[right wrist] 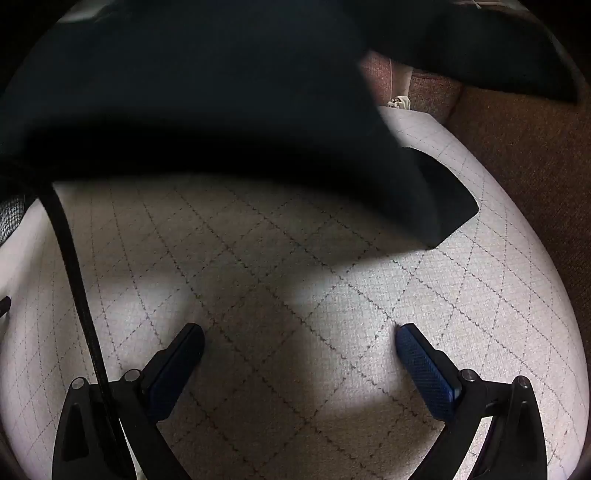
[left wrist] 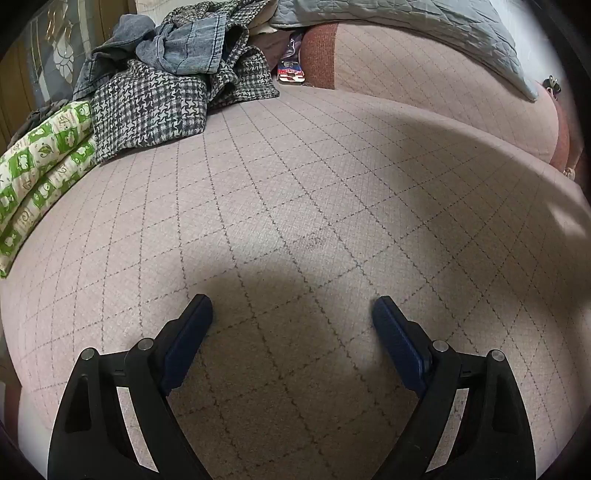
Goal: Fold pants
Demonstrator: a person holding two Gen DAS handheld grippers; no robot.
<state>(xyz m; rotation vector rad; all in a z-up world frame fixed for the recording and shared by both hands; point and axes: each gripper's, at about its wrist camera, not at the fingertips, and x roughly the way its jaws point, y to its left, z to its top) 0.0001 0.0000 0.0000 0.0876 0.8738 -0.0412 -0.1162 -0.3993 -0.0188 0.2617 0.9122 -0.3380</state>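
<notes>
A dark garment (right wrist: 221,103), blurred and close to the lens, fills the top of the right wrist view. One of its ends (right wrist: 447,199) lies flat on the quilted beige bed cover (right wrist: 258,258); I cannot tell what holds the rest up. My right gripper (right wrist: 299,328) is open over bare cover below it, nothing between its blue pads. In the left wrist view my left gripper (left wrist: 291,301) is also open and empty, above the same cover (left wrist: 295,184). Denim pants (left wrist: 184,48) lie crumpled in a clothes pile at the far left.
The pile also holds a houndstooth garment (left wrist: 155,107) and green-and-white patterned cloth (left wrist: 40,166). A grey quilt (left wrist: 443,22) and a pinkish bolster (left wrist: 424,81) lie at the back. A black cord (right wrist: 74,277) hangs at left. Brown carpet (right wrist: 524,166) lies beyond the bed's right edge.
</notes>
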